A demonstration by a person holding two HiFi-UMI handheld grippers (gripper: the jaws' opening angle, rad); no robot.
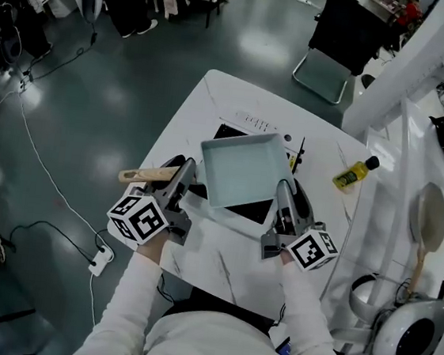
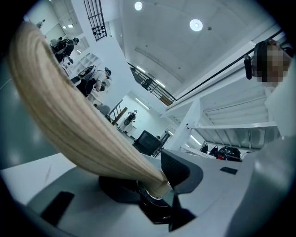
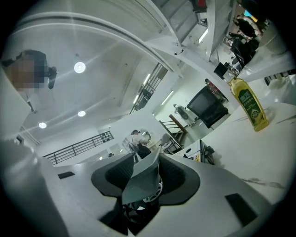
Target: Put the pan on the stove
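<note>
A square pale grey-blue pan (image 1: 242,171) with a wooden handle (image 1: 149,175) is over the black stove (image 1: 244,210) on the white table (image 1: 219,268). I cannot tell whether it rests on the stove. My left gripper (image 1: 184,178) is shut on the handle; in the left gripper view the handle (image 2: 69,120) fills the left gripper (image 2: 159,178). My right gripper (image 1: 285,196) is shut on the pan's right rim; the right gripper view shows that rim (image 3: 141,180) pinched between the pads of the right gripper (image 3: 147,171).
A yellow oil bottle (image 1: 354,173) lies on the table right of the stove, and the same bottle (image 3: 249,104) shows in the right gripper view. A wooden ladle (image 1: 428,220) and a white appliance (image 1: 406,341) are at far right. A power strip (image 1: 101,260) lies on the floor.
</note>
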